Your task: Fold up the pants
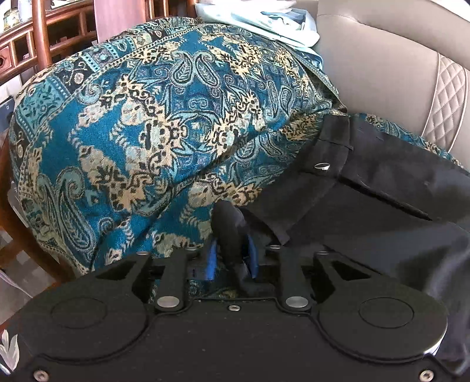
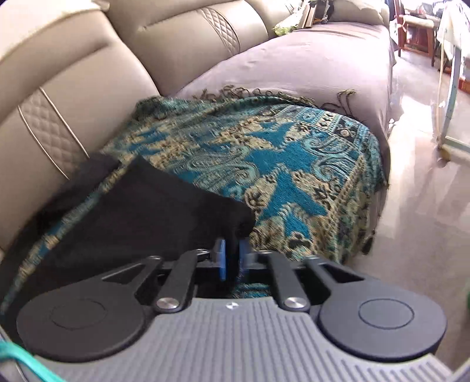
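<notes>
Black pants (image 1: 367, 205) lie on a teal paisley throw (image 1: 147, 117) spread over a sofa seat. Their waistband with a metal button (image 1: 321, 166) shows at the right of the left wrist view. My left gripper (image 1: 232, 257) holds a bunched fold of the black cloth between its blue pads (image 1: 213, 260). In the right wrist view the pants (image 2: 132, 211) stretch from the left to my right gripper (image 2: 232, 258). Its blue pads (image 2: 221, 263) pinch a corner of the cloth just above the throw (image 2: 279, 164). Most of the pants is out of frame.
The beige leather sofa back (image 2: 73, 88) rises behind the throw. A pile of light blue clothes (image 1: 264, 20) sits at the far end. Wooden furniture (image 1: 44, 44) stands to the left. Pale floor (image 2: 426, 205) lies off the sofa's right edge.
</notes>
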{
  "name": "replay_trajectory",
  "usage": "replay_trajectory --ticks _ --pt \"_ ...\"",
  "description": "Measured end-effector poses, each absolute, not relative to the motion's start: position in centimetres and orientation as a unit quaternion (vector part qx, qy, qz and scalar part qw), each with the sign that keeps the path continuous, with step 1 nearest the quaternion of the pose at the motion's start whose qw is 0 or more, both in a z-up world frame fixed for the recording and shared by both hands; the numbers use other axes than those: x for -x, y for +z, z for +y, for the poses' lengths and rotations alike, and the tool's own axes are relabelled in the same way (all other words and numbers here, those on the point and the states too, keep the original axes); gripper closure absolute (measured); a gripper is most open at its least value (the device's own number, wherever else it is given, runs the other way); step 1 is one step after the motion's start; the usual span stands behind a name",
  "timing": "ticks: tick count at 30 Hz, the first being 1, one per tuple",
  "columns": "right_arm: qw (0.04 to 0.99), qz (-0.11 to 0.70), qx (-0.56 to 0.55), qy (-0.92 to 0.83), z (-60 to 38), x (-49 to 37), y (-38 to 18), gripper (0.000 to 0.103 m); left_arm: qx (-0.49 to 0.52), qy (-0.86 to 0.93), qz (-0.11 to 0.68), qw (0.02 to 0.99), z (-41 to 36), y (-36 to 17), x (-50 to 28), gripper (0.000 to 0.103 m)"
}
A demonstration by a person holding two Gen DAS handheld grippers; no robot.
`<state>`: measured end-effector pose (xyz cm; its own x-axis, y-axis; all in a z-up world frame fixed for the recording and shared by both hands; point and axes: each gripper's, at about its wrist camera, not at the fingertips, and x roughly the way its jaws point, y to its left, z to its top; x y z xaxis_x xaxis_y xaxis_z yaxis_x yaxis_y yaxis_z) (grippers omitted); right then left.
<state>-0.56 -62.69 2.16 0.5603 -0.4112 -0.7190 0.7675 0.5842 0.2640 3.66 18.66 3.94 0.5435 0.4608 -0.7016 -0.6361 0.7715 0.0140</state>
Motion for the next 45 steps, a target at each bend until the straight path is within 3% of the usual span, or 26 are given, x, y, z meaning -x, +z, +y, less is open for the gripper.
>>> replay_trajectory --ticks 1,2,3,8,12,18,31,43,45 --pt "0.839 0.309 -0.275 -0.355 -62.3 0.5 2.4 0.05 0.115 0.311 0.355 0.874 18.4 4.1 -3.5 0.06" --pt "0.846 0.303 -0.262 -0.352 -61.9 0.5 2.9 0.039 0.107 0.307 0.351 0.878 18.2 4.4 -3.3 0.043" --pt "0.857 0.294 -0.255 -0.339 -61.3 0.5 3.5 0.031 0.098 0.305 0.343 0.883 17.9 4.9 -3.1 0.036" --pt "0.885 0.268 -0.276 -0.262 -58.3 -1.0 5.4 0.021 0.08 0.298 0.3 0.903 17.4 8.5 -2.8 0.018" --pt "0.899 0.281 -0.283 -0.181 -54.5 -4.3 6.1 0.011 0.111 0.258 0.282 0.918 17.7 11.6 -4.6 0.01" --pt "0.91 0.309 -0.263 -0.09 -47.1 -9.7 6.5 0.003 0.182 0.21 0.311 0.909 18.1 13.6 -12.2 0.006" --pt "0.912 0.355 -0.204 0.029 -33.5 -15.6 6.2 0.0 0.234 0.26 0.383 0.855 16.6 7.0 -30.8 0.002" --pt "0.924 0.353 -0.133 0.061 -27.4 -18.1 6.3 0.0 0.217 0.396 0.386 0.804 16.6 2.3 -37.4 0.0" --pt "0.923 0.355 -0.136 0.065 -27.0 -18.2 6.3 0.0 0.205 0.399 0.378 0.81 16.2 2.1 -37.3 0.005"
